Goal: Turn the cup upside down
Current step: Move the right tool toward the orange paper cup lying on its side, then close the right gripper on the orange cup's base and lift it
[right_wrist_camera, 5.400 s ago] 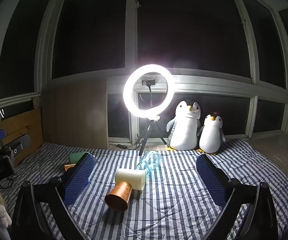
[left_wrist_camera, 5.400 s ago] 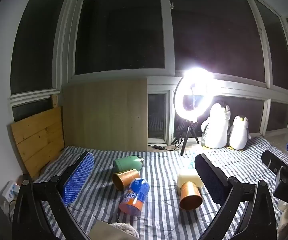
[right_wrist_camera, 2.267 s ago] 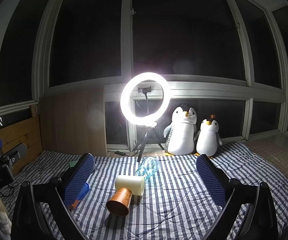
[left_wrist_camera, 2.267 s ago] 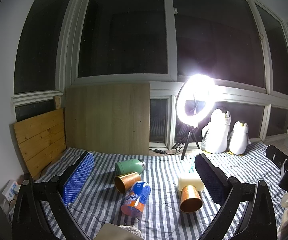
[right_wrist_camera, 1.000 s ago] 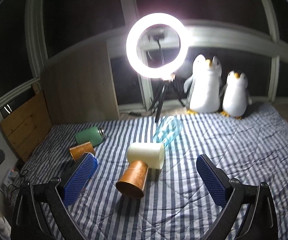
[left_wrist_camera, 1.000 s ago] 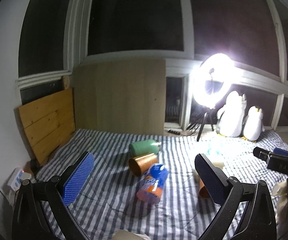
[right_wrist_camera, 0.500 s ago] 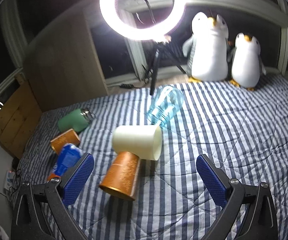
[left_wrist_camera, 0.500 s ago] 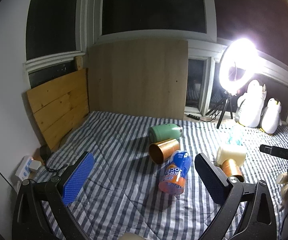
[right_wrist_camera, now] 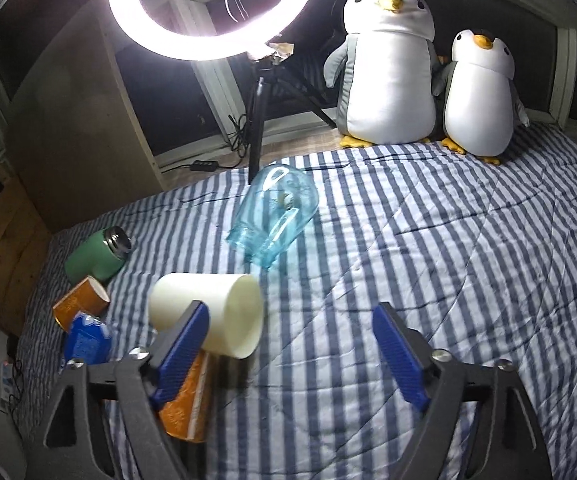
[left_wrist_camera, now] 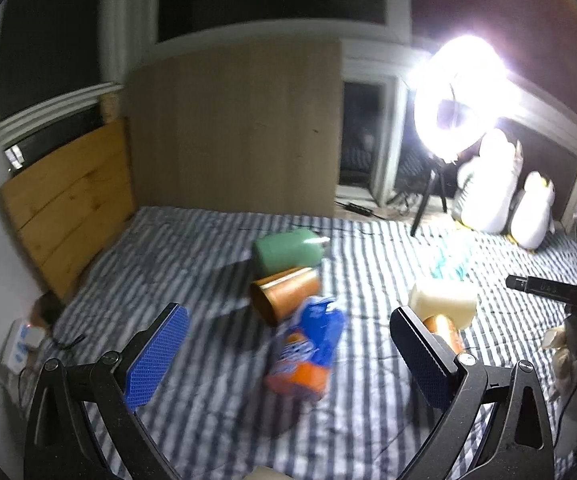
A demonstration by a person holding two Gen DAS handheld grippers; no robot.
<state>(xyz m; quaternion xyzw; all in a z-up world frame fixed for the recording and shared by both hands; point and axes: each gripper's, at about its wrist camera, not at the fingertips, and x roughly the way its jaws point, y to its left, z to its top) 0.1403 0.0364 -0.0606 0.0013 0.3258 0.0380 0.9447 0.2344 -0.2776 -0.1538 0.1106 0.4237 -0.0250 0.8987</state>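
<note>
Several cups lie on their sides on the striped blanket (right_wrist_camera: 428,264). A cream cup (right_wrist_camera: 208,316) lies just ahead of my right gripper (right_wrist_camera: 288,340), which is open and empty above the blanket; its left finger overlaps the cup. An orange cup (right_wrist_camera: 186,400) lies under that finger. A clear blue glass (right_wrist_camera: 276,212) lies farther back. In the left wrist view, my left gripper (left_wrist_camera: 288,352) is open and empty, above a blue and orange cup (left_wrist_camera: 308,356). Beyond it lie an orange cup (left_wrist_camera: 284,294) and a green flask (left_wrist_camera: 288,250). The cream cup (left_wrist_camera: 444,304) is at right.
A ring light on a tripod (right_wrist_camera: 212,8) stands at the back edge. Two plush penguins (right_wrist_camera: 392,64) sit at the back right. Wooden boards (left_wrist_camera: 68,204) lean at the left. A power strip (left_wrist_camera: 20,344) lies off the blanket's left edge.
Both grippers have moved forward and down toward the cups. The right one has closed in on the cream cup. Both stay open.
</note>
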